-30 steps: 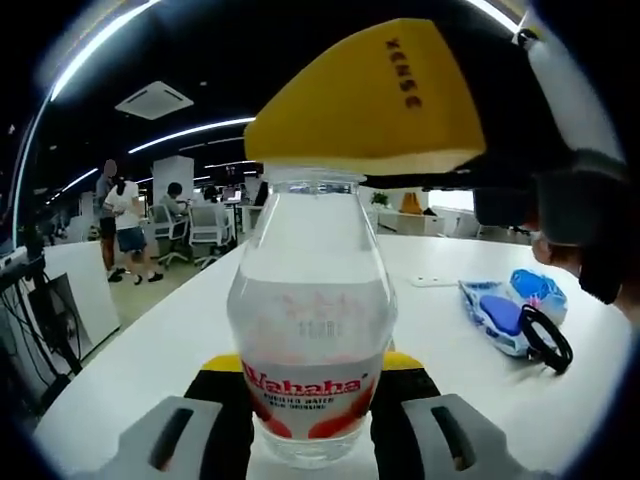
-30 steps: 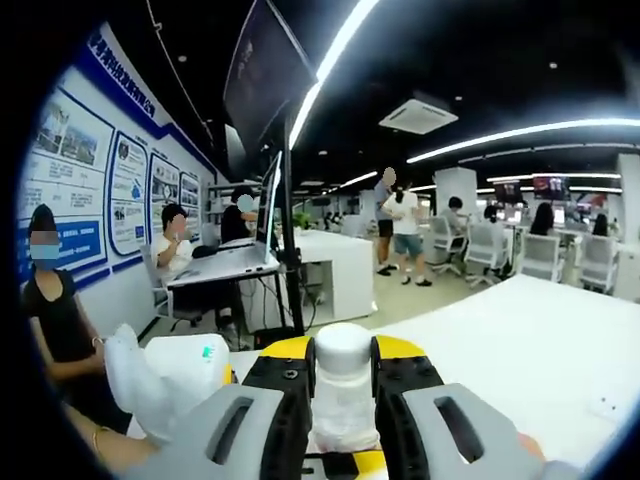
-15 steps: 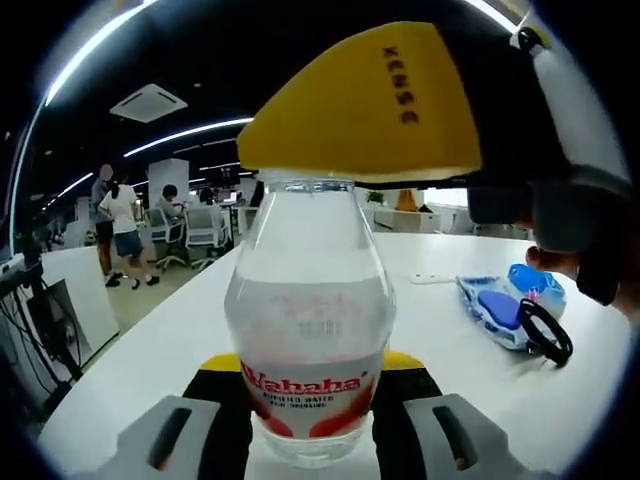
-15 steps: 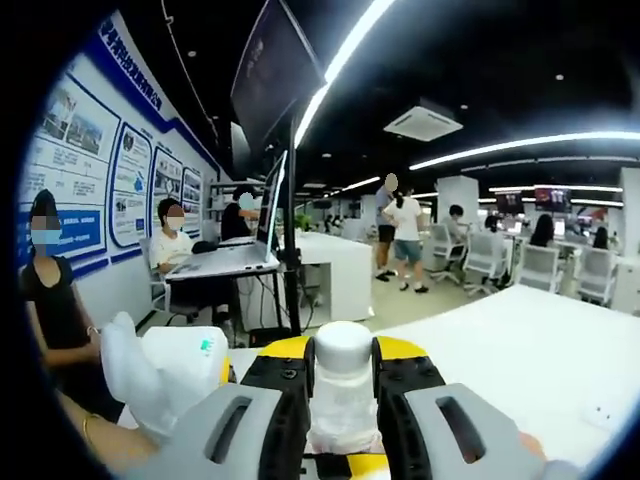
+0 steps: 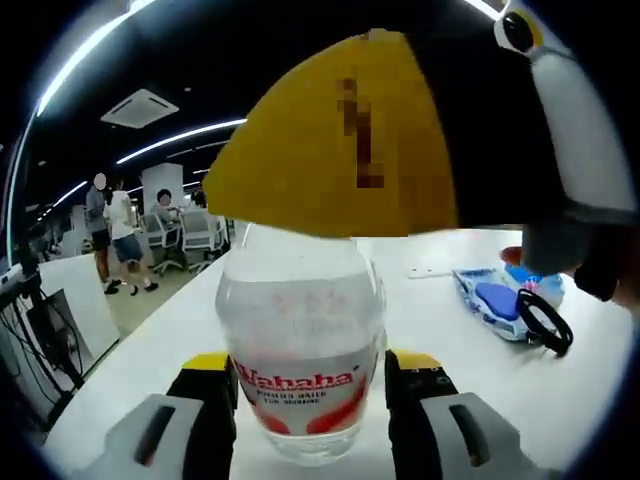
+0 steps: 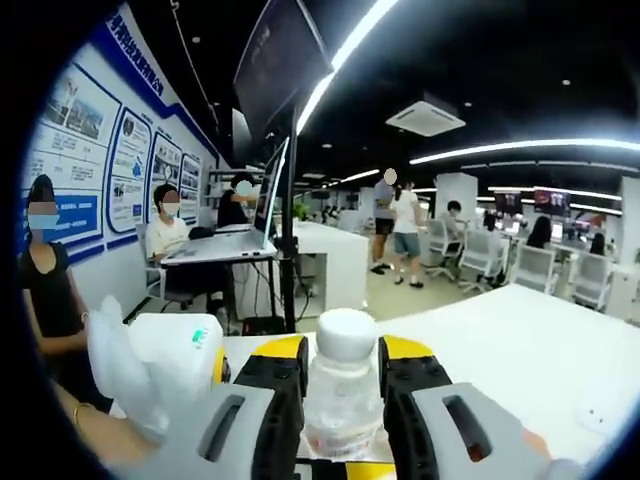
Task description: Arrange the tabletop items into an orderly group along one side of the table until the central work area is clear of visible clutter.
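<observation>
- The water bottle (image 5: 300, 355) stands upright on the white table (image 5: 150, 355), between the jaws of the left gripper (image 5: 305, 420); its red label sits at jaw level.
- The left jaws look slightly spread, with a sliver of gap on each side of the bottle, so whether they truly pinch it cannot be told.
- In the right gripper view the right gripper (image 6: 342, 400) has its jaws at either side of the bottle's neck (image 6: 342, 395), just under the white cap (image 6: 346, 333); they flank it closely, but firm contact cannot be told.
- The right gripper's yellow body (image 5: 340, 140) hangs over the bottle top in the left gripper view and hides the cap there.
- To do the step well, one gripper should likely carry the load: close low on the body, keep the bottle upright, and let the upper grip steady only the neck, so the two do not pull against each other.
- A blue pouch (image 5: 495, 305) with a black ring (image 5: 545, 325) lies on the table well apart, to one side.
- A white plastic jug (image 6: 165, 365) sits just beside the right gripper and could be knocked when the bottle is moved that way.
- People (image 6: 400, 230) and desks stand far behind, out of the way.
</observation>
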The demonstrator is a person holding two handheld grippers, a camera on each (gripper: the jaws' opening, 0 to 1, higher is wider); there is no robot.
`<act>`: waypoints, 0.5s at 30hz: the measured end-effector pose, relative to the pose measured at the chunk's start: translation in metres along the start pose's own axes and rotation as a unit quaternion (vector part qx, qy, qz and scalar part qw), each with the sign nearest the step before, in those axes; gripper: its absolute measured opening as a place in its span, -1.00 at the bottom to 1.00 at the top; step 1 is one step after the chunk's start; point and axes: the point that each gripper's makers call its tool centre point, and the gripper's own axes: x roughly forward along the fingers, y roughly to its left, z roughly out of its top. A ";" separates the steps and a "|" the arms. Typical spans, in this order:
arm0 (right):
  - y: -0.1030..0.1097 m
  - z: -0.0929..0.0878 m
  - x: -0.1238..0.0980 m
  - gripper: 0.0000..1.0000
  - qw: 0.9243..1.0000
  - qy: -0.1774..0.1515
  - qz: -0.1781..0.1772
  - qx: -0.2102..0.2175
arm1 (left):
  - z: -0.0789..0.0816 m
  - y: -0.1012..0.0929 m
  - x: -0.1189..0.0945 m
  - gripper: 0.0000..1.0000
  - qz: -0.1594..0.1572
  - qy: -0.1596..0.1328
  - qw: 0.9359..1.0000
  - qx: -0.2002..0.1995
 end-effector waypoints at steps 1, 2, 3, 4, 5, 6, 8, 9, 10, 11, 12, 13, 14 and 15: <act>0.000 0.000 0.000 -0.41 1.000 -0.001 0.000 0.001 | 0.000 0.000 0.000 0.25 0.000 0.001 1.000 0.000; 0.000 0.001 0.000 -0.40 1.000 -0.002 0.000 0.001 | 0.000 0.000 0.000 0.27 -0.001 0.001 1.000 -0.001; 0.000 0.001 0.000 -0.39 1.000 -0.001 -0.001 -0.001 | 0.000 -0.001 0.000 0.29 -0.002 0.000 1.000 -0.002; 0.000 0.001 0.000 -0.36 1.000 -0.001 -0.001 -0.001 | 0.000 -0.001 0.000 0.29 -0.003 0.000 1.000 -0.002; 0.000 0.001 0.000 -0.35 1.000 -0.001 -0.001 -0.001 | 0.001 -0.001 0.000 0.29 -0.003 0.000 1.000 -0.002; 0.000 0.001 0.000 -0.33 1.000 -0.001 -0.001 -0.002 | 0.001 -0.001 0.000 0.29 -0.003 0.000 1.000 -0.002; 0.000 0.000 0.000 -0.31 1.000 0.001 -0.002 -0.002 | 0.001 -0.002 0.000 0.32 -0.005 0.000 1.000 -0.003; 0.000 0.000 -0.001 -0.31 1.000 0.002 -0.002 -0.001 | 0.000 -0.003 0.000 0.34 -0.006 0.001 1.000 -0.004; 0.000 -0.001 -0.001 -0.30 1.000 0.003 -0.003 -0.001 | 0.000 -0.004 0.000 0.37 -0.008 0.001 1.000 -0.005; 0.000 -0.001 -0.001 -0.30 1.000 0.003 -0.003 0.000 | 0.000 -0.005 -0.001 0.39 -0.009 0.001 1.000 -0.004; 0.000 -0.001 -0.001 -0.29 1.000 0.004 -0.003 0.001 | 0.001 -0.004 -0.001 0.42 -0.009 0.002 1.000 -0.004; 0.000 -0.002 -0.001 -0.29 1.000 0.005 -0.001 0.005 | 0.002 -0.004 -0.001 0.45 -0.009 0.000 1.000 0.000; 0.000 -0.002 -0.001 -0.28 1.000 0.005 0.000 0.010 | 0.002 -0.005 -0.001 0.49 -0.010 0.001 1.000 0.001; 0.000 -0.002 -0.002 -0.28 1.000 0.005 0.001 0.015 | 0.003 -0.005 -0.001 0.53 -0.010 0.000 1.000 0.001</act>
